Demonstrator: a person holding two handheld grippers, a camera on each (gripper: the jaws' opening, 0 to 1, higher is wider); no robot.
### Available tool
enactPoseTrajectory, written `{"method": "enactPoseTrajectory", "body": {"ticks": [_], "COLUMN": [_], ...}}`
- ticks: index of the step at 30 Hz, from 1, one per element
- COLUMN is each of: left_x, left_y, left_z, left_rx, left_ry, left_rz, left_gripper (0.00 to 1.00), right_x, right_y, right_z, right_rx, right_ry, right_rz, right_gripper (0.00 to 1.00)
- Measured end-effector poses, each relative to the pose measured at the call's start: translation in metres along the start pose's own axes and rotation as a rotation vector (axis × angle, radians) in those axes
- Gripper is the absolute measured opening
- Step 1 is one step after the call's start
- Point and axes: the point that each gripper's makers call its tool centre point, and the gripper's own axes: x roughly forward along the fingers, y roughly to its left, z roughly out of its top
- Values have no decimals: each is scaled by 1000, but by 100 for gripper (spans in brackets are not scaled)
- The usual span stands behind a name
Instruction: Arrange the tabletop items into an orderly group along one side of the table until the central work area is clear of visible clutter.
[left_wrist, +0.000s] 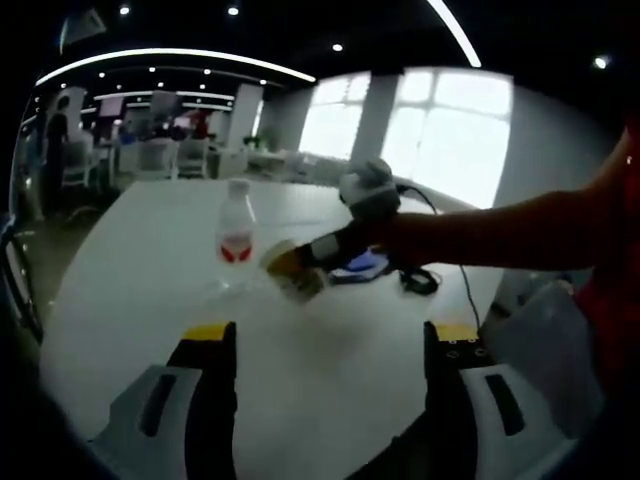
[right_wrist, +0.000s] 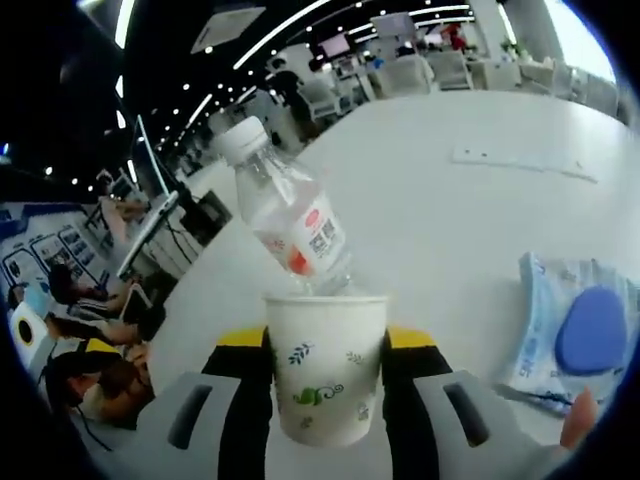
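While the right gripper (right_wrist: 325, 400) is clamping its jaws on the cup (right_wrist: 325, 375) beside the bottle (right_wrist: 290, 225), the left gripper (left_wrist: 330, 360) is idling, jaws apart; setting the cup down likely comes next.

A white table (left_wrist: 150, 290) is carrying a water bottle (left_wrist: 235, 245) standing upright, a blue packet (right_wrist: 580, 330) lying to its right.

An open-plan office: recessed ceiling spots and long light strips (left_wrist: 170, 55) run overhead, rows of desks with white chairs (right_wrist: 425, 70) fill the background, large windows (left_wrist: 440, 130) glow at upper right, and people sit at lower left (right_wrist: 80, 385).
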Motion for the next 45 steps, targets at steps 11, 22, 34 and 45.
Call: {"method": "enactPoseTrajectory", "body": {"ticks": [11, 22, 34, 45], "left_x": [1, 1, 1, 1], "left_y": [-1, -2, 0, 0], "left_z": [-2, -4, -5, -8], "left_rx": [-7, -21, -43, -52], "left_ry": [7, 15, 19, 29], "left_rz": [-6, -12, -9, -8], "left_gripper": [73, 72, 71, 71], "right_x": [-1, 2, 13, 25], "right_y": [-8, -21, -35, -50], "right_z": [21, 36, 45, 49], "right_rx": [-34, -76, -99, -99], "right_ry": [-104, -170, -207, -214], "right_rz": [-18, -45, -78, -102], "right_gripper": [42, 42, 42, 41]}}
